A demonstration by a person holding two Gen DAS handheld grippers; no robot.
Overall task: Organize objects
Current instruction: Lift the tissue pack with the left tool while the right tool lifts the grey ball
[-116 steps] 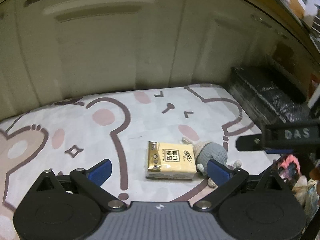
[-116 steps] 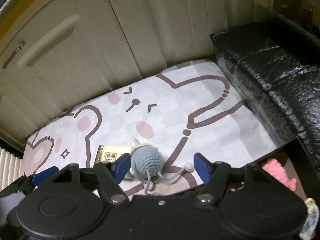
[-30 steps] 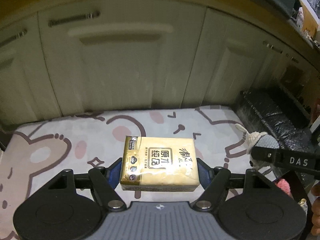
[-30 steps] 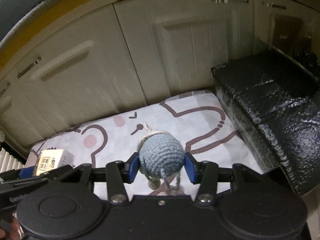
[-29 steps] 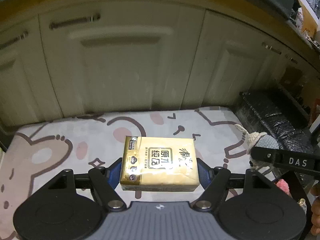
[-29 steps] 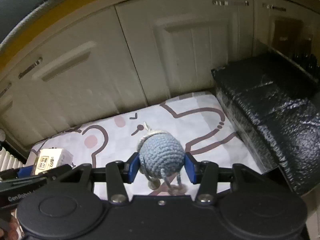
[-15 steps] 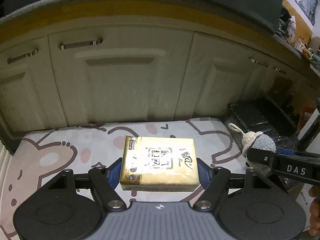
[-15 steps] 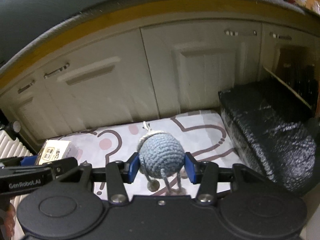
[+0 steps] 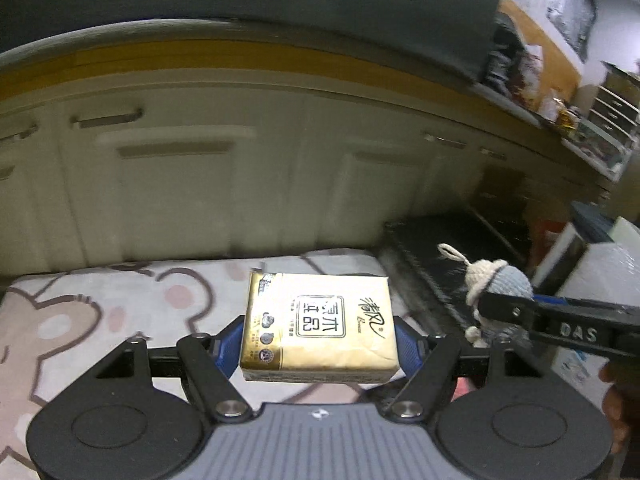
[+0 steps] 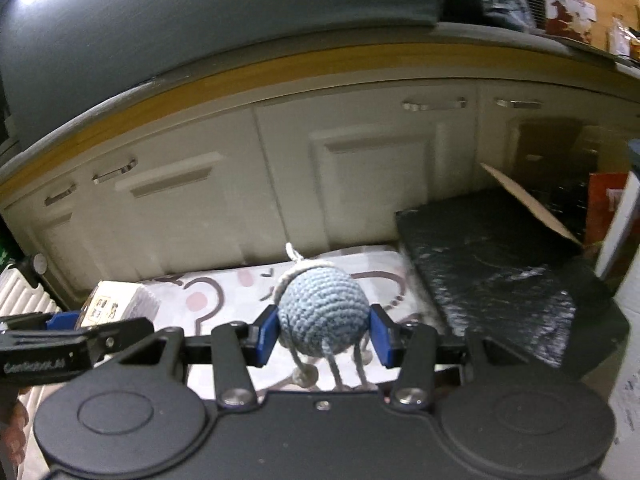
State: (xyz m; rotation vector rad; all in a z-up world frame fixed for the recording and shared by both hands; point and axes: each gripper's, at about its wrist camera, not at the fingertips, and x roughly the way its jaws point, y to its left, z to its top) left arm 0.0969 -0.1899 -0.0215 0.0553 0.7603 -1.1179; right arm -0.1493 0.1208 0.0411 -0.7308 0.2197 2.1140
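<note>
My left gripper point(image 9: 320, 344) is shut on a gold tissue pack point(image 9: 320, 324) and holds it high above the bear-print mat point(image 9: 100, 304). My right gripper point(image 10: 323, 334) is shut on a blue crocheted doll point(image 10: 323, 316), its thin legs dangling below. In the left wrist view the doll point(image 9: 500, 288) and the right gripper show at the right. In the right wrist view the tissue pack point(image 10: 110, 304) and the left gripper show at the left.
Cream cabinet doors point(image 9: 180, 192) stand behind the mat under a yellow-edged countertop point(image 10: 280, 76). A black wrapped block point(image 10: 500, 256) lies right of the mat. A cardboard flap point(image 10: 528, 204) and boxes stand at the far right.
Both grippers closed on their objects, the left on the tissue pack and the right on the doll, and lifted them off the mat. They keep rising; the countertop edge now shows.
</note>
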